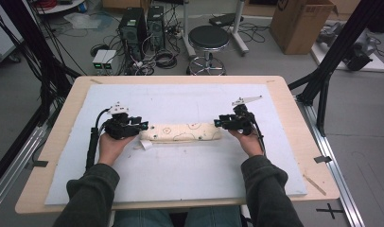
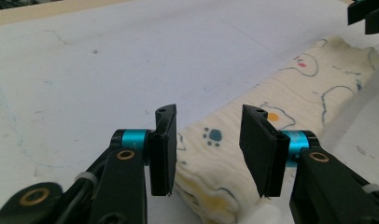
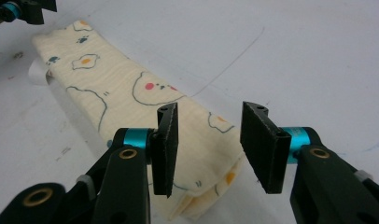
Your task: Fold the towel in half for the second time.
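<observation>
- While you stand with both tools at the ends of the folded cloth (image 1: pixel 181 133), which lies as a long narrow strip across the middle of the white mat (image 1: pixel 180 175), square each approach before you close anything
- Your left gripper (image 1: pixel 144 126) has its jaws spread wide, empty, straddling the near end of the cloth in the left gripper view (image 2: pixel 211 154); lower it so both pads take every layer of the fold, not just the top one
- Your right gripper (image 1: pixel 218 123) is likewise wide open and holds nothing, with the other end of the cloth between and below its jaws (image 3: pixel 206 140); judge it the same way, and bite close to the corner edge
- Close both together and lift evenly, or the strip will likely sag or unroll in the middle
- Mind the small white tag (image 1: pixel 146 144) sticking out near the left end; keep it out of the pinch
- The cloth bears printed fried eggs, paw prints and bear faces, no words
- Farther off, the cardboard box (image 1: pixel 301 23) and the computer towers (image 1: pixel 143 26) on the floor carry no writing you can read at this size
</observation>
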### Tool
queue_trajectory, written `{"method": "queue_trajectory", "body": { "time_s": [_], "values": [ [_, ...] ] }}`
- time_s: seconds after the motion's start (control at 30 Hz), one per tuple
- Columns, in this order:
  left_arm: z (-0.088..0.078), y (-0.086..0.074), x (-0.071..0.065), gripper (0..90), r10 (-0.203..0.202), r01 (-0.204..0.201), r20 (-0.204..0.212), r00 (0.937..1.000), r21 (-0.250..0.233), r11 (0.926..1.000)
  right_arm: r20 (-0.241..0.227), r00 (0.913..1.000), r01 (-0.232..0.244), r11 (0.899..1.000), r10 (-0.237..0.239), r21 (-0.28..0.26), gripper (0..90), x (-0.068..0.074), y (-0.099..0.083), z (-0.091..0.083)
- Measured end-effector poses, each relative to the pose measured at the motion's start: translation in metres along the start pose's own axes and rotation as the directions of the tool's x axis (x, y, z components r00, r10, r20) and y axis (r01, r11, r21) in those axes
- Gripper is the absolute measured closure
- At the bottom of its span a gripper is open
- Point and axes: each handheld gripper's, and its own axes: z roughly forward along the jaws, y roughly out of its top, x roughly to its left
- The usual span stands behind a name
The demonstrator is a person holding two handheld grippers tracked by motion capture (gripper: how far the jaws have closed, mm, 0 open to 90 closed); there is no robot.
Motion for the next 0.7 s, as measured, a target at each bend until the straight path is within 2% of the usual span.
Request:
{"method": "queue_trajectory", "body": {
  "time_s": [0.13,0.7],
  "values": [
    [-0.003,0.0,-0.003,56.5,0.02,-0.02,0.01,0.9998,0.009,0.9998,-0.001,1.0,0.008,1.0,-0.008,-0.004,54.8,0.004,0.001,-0.001],
    [-0.012,0.001,-0.01,51.5,0.032,-0.032,0.04,0.9987,-0.011,0.9994,0.01,0.9998,0.016,0.999,-0.016,-0.035,44.3,0.013,0.003,-0.008]
  ]
}}
